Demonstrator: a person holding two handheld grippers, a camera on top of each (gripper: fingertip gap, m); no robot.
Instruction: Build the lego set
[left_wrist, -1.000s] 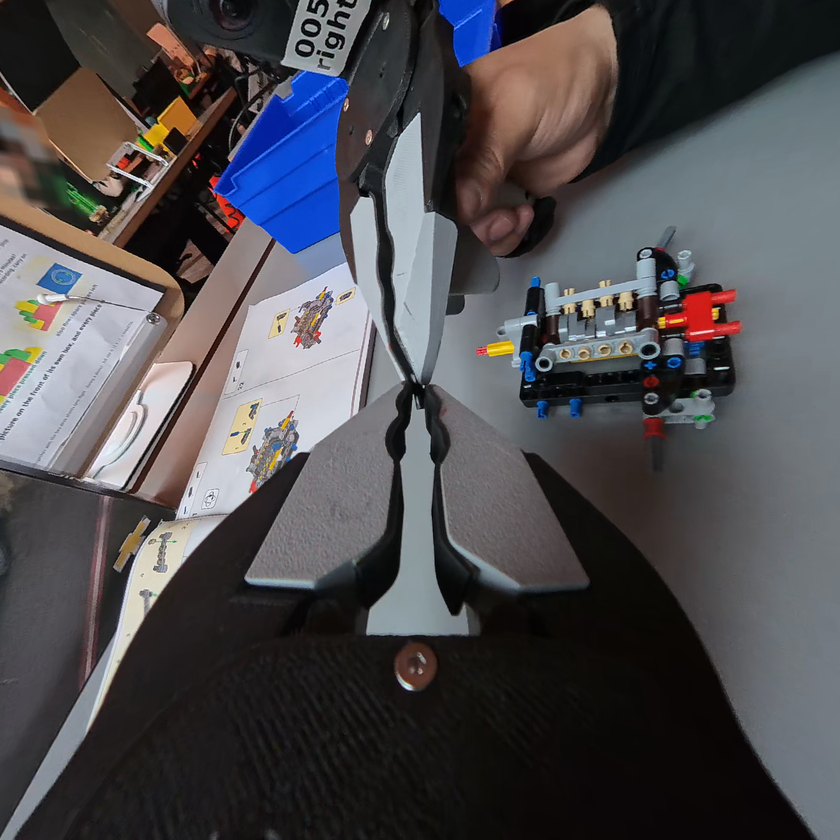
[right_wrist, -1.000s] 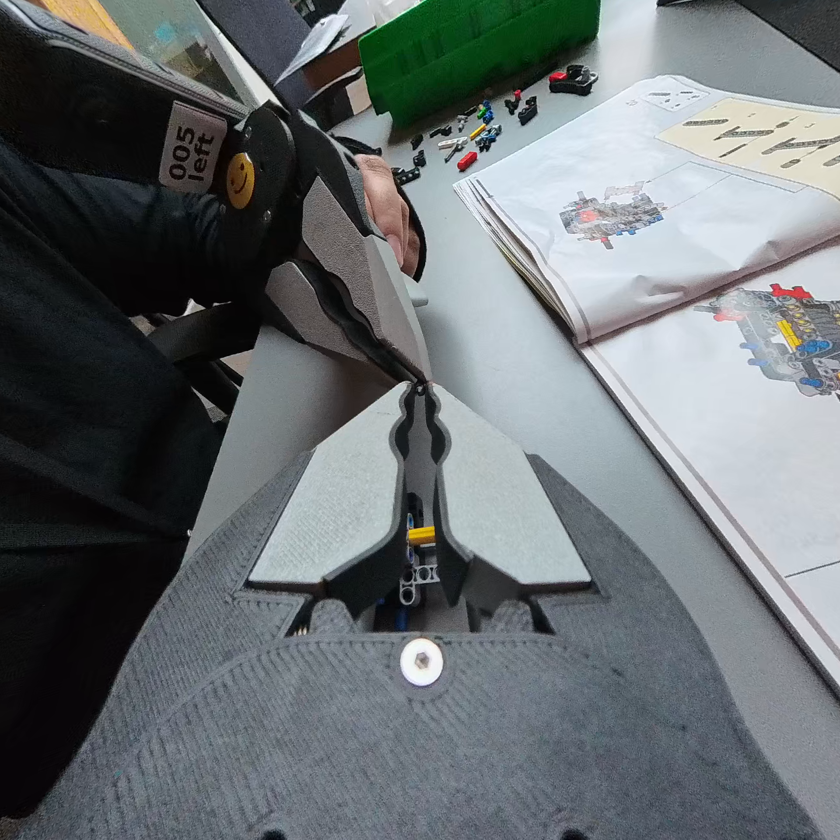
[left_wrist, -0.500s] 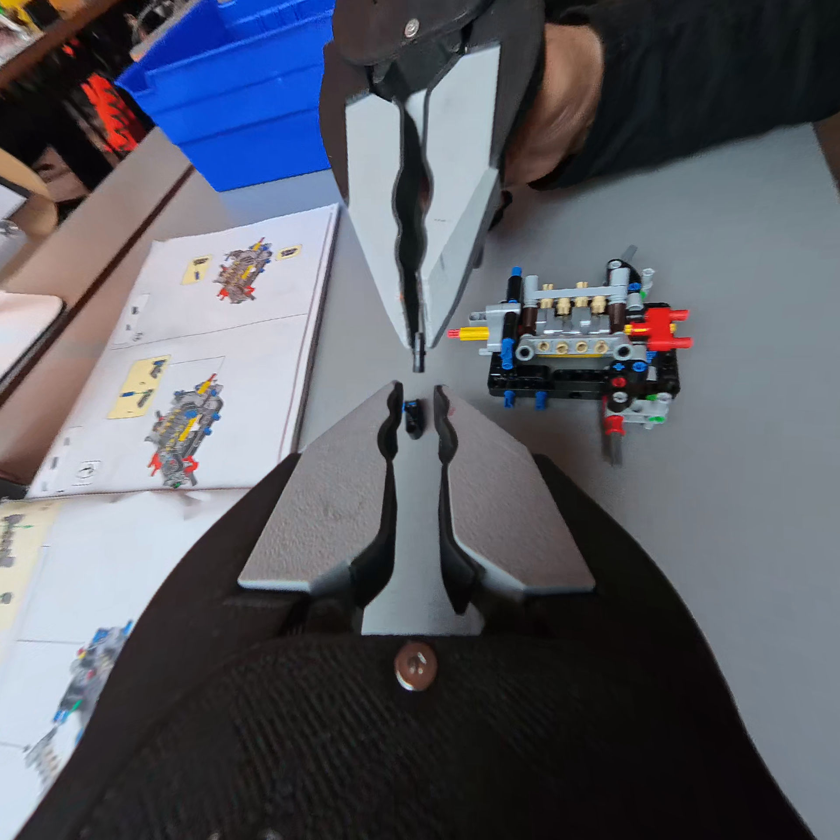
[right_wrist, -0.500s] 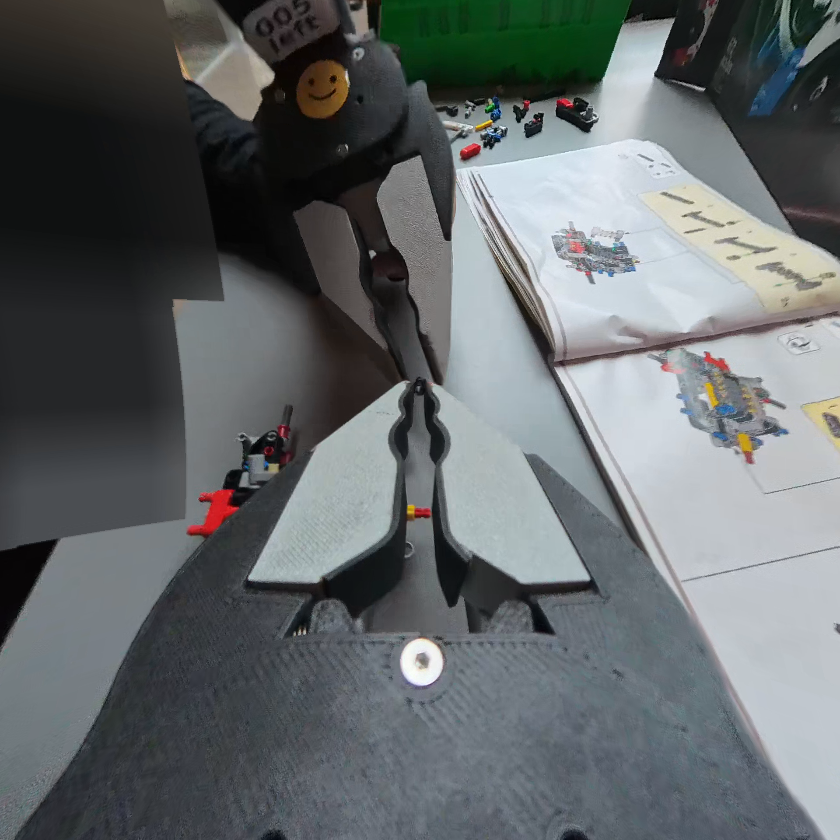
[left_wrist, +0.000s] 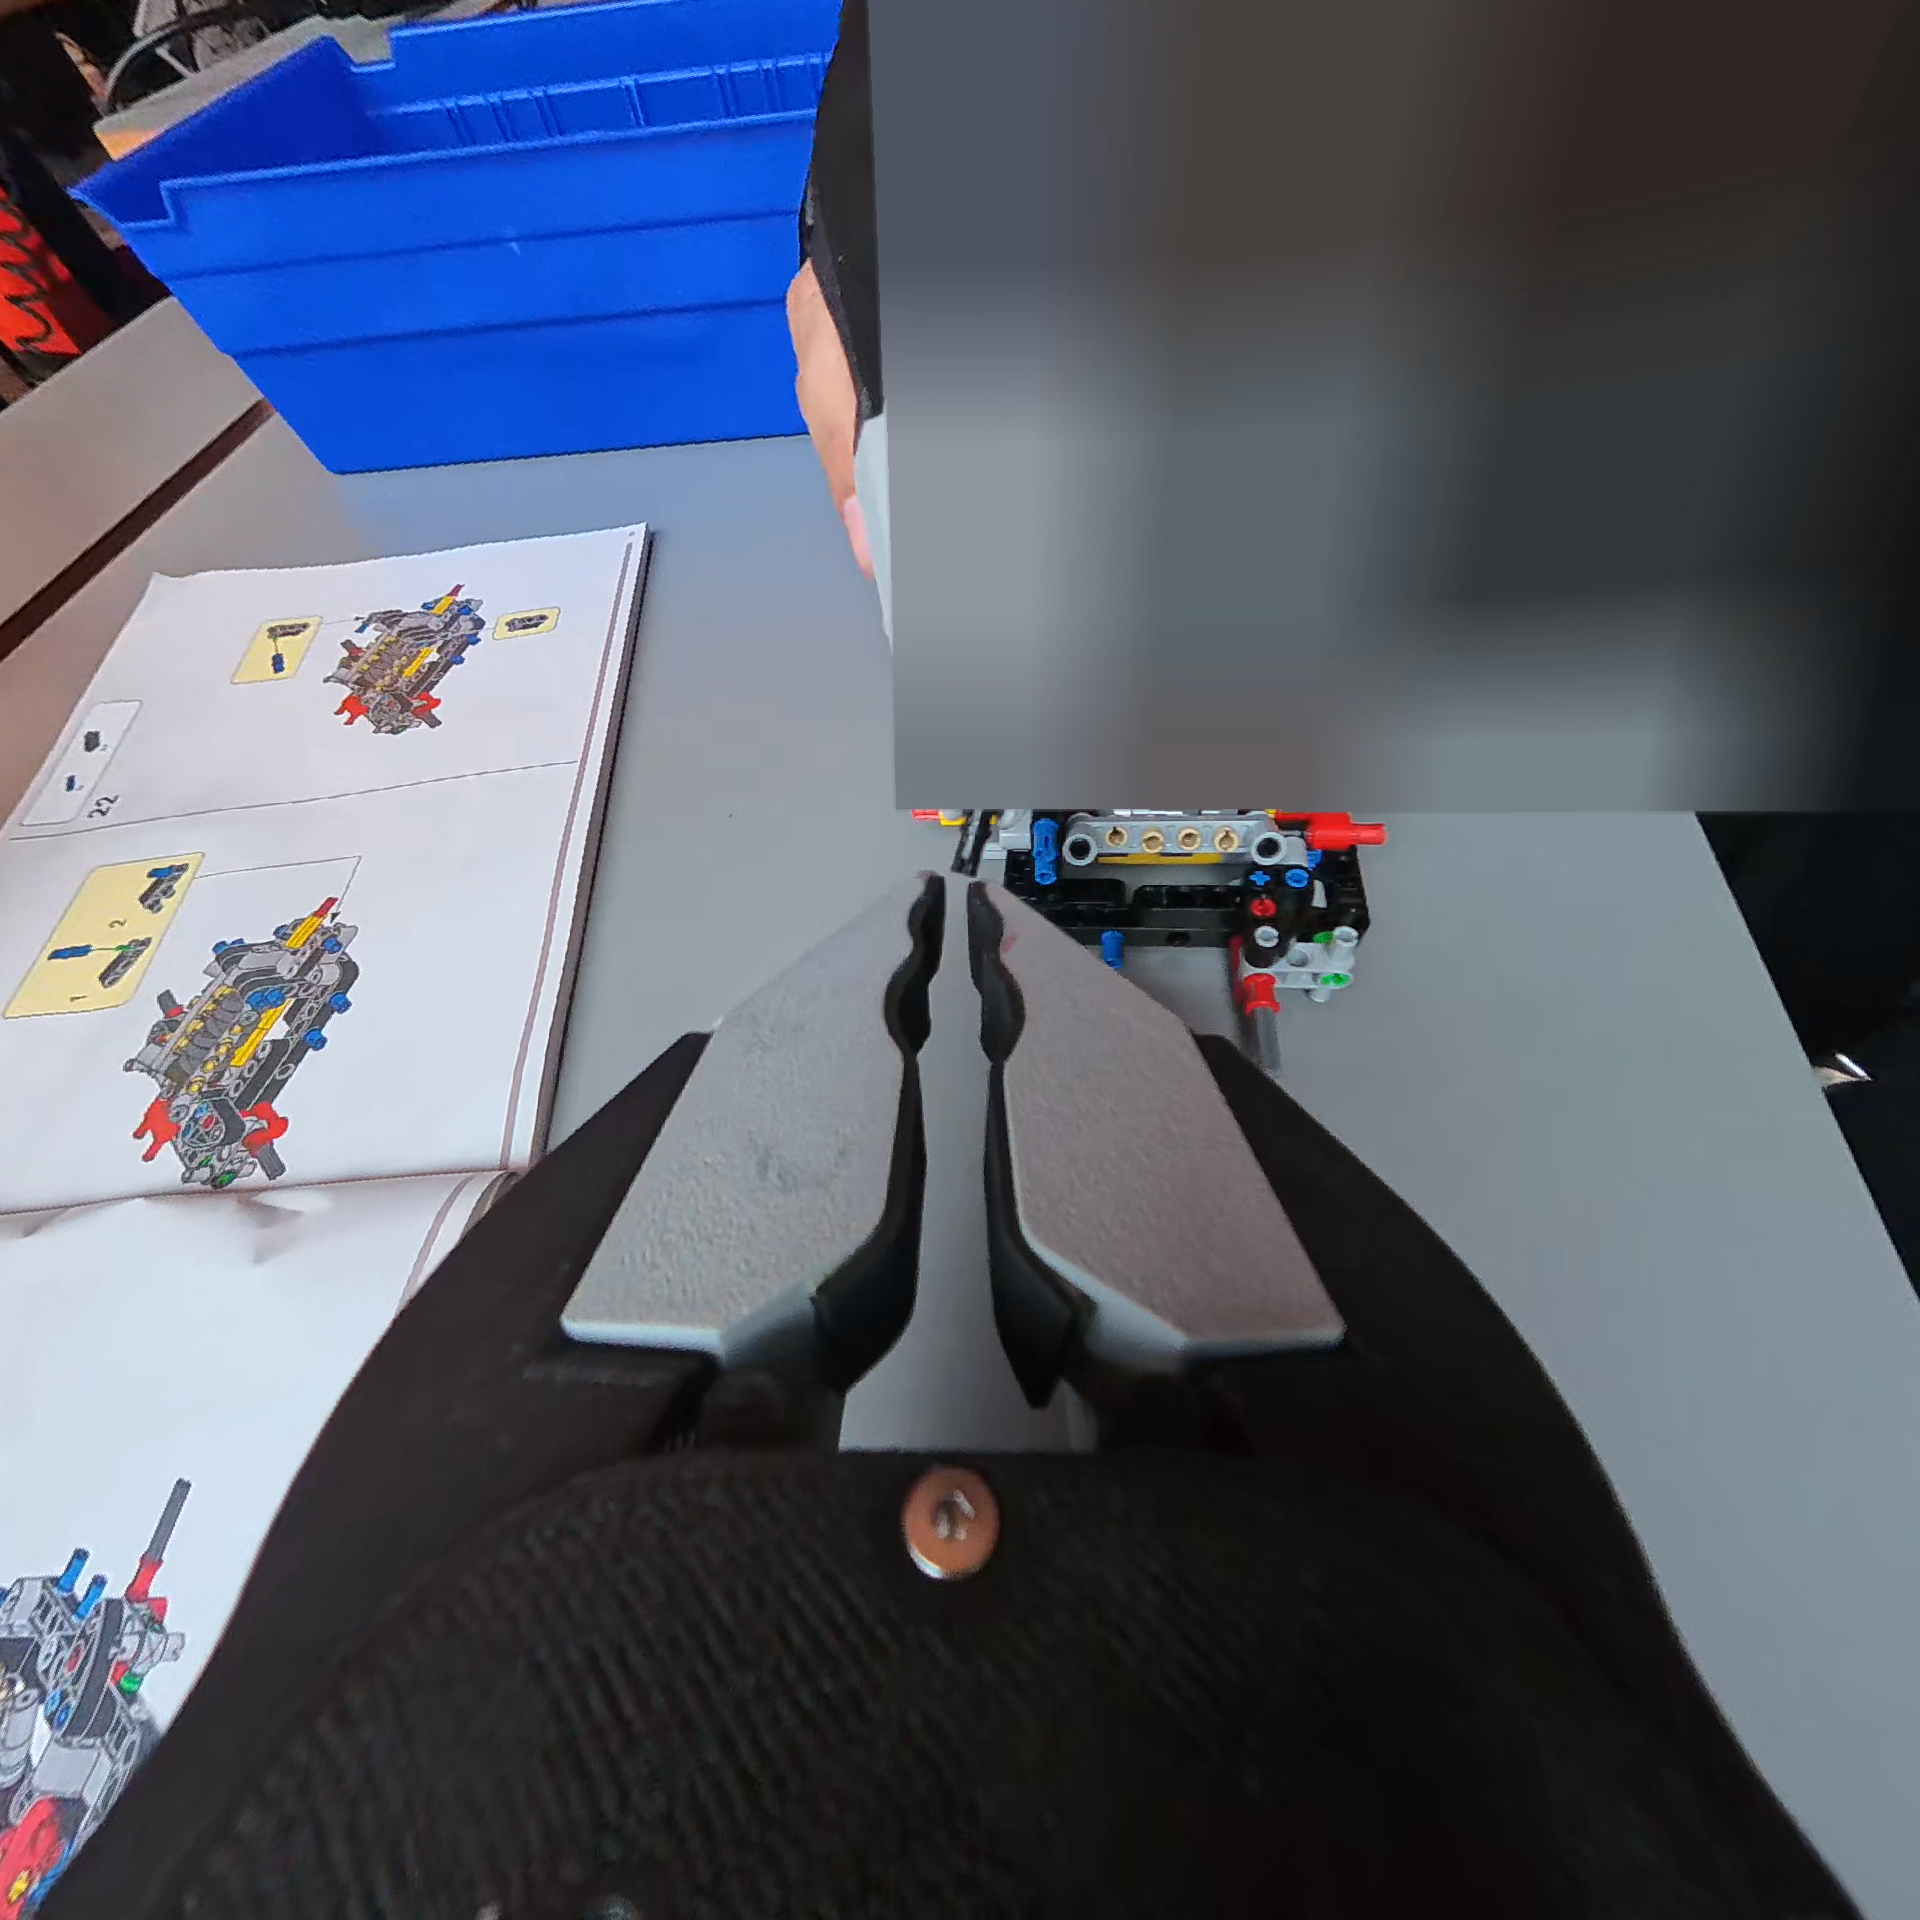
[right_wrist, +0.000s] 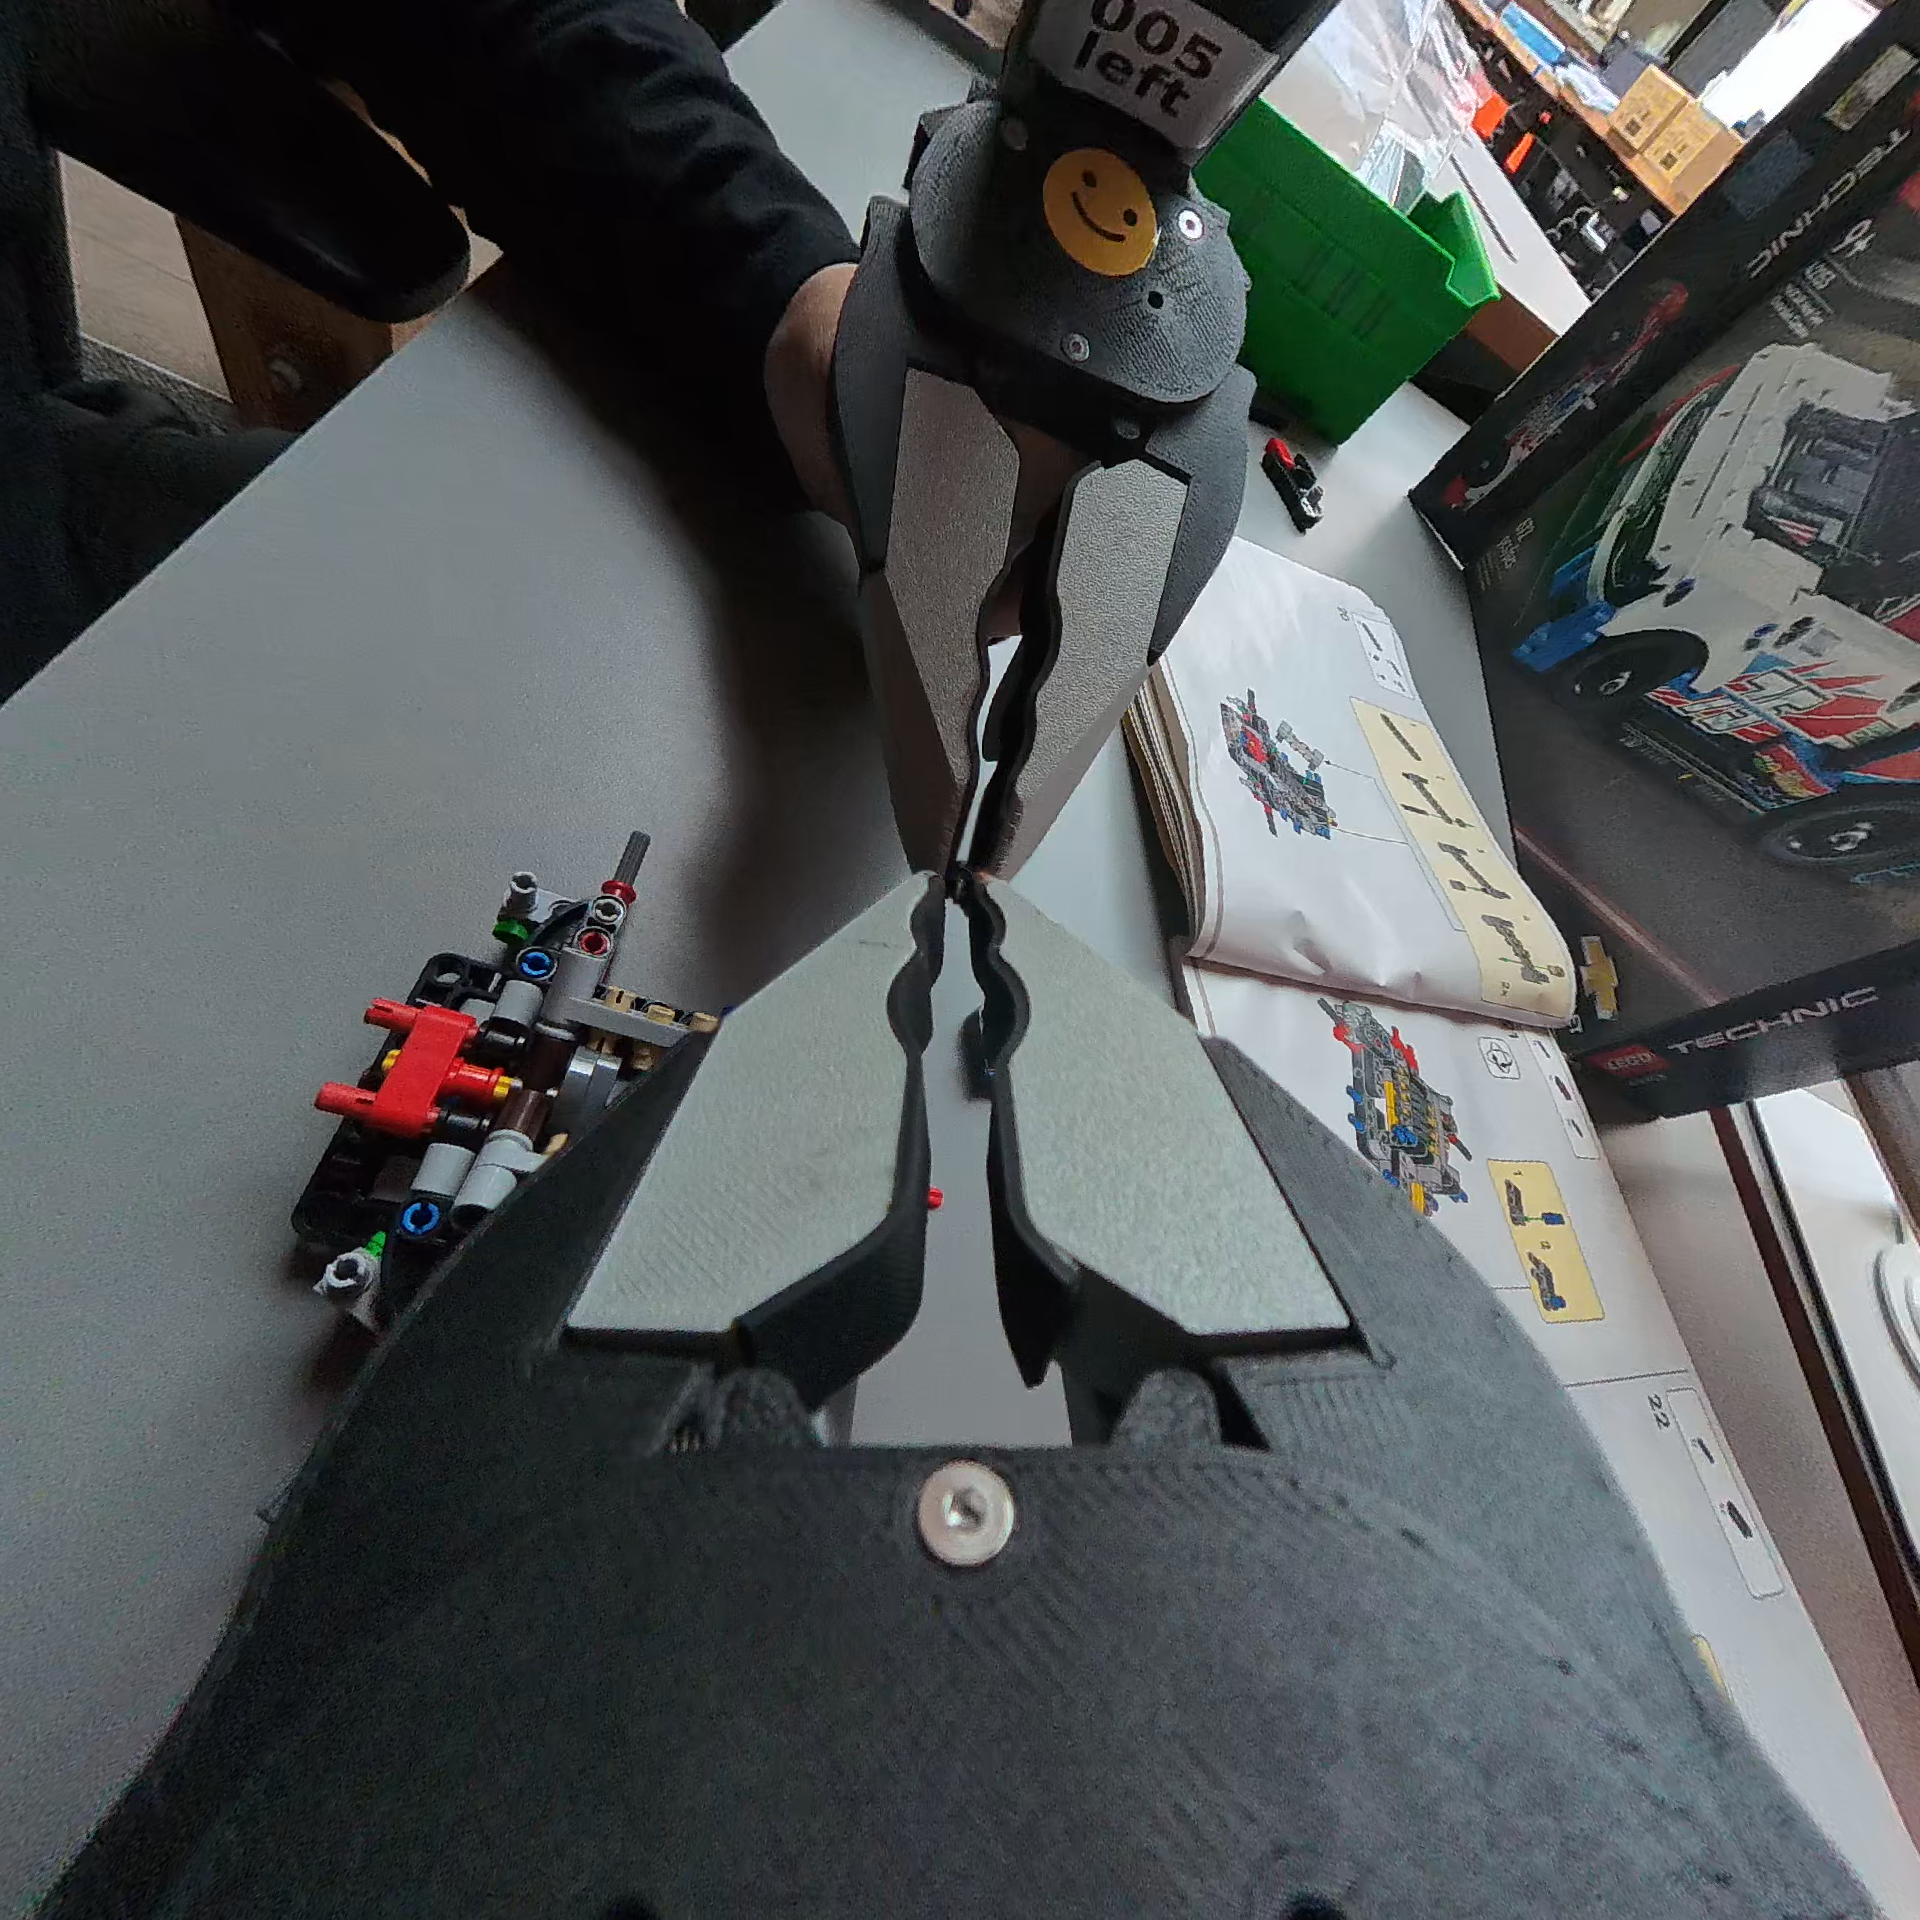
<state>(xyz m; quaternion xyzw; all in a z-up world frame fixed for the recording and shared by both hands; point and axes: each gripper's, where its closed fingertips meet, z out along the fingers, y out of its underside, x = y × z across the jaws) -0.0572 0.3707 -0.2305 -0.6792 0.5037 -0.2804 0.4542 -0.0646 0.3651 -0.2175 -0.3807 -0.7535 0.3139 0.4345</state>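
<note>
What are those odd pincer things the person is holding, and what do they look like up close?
They are two handheld grippers. The left gripper has a dark grey, ribbed plastic body, two tapering fingers faced with pale grey panels and wavy black inner edges, a yellow smiley sticker and a white label. The right gripper looks alike, with a silver screw at its base. The person wears black sleeves.

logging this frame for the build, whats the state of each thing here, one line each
left gripper: fingers nearly closed, tips meeting the right gripper's; grip unclear
right gripper: fingers nearly closed, small dark piece between them; grip unclear
lego assembly: partly built, resting on the table, untouched
instruction booklet: open, lying flat
blue bin: upright on the table, contents hidden
green bin: on the table, contents hidden
set box: standing upright
</note>
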